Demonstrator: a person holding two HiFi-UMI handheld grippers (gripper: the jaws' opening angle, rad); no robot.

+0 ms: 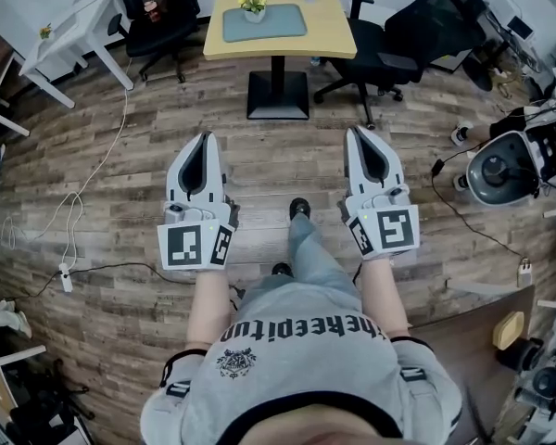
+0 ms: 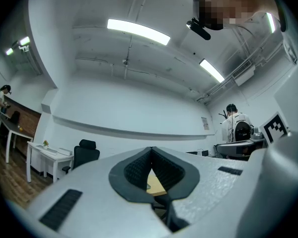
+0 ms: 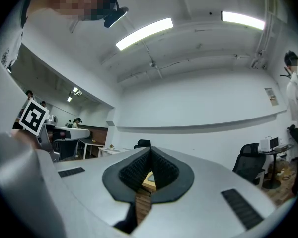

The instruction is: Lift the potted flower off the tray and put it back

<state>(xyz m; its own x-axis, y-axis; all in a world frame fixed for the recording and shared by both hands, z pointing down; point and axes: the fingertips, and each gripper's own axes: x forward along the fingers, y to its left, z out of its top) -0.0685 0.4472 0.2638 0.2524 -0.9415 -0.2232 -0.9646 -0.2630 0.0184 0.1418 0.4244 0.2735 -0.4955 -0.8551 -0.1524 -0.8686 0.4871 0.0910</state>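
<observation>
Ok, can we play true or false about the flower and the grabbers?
1. The flower stands on the tray. True.
2. The left gripper holds the flower. False: it is shut on nothing, well short of the table.
3. The table is yellow. True.
4. The right gripper is wide open. False: its jaws are together, with nothing in them.
5. The floor is carpet. False: it is wood planks.
</observation>
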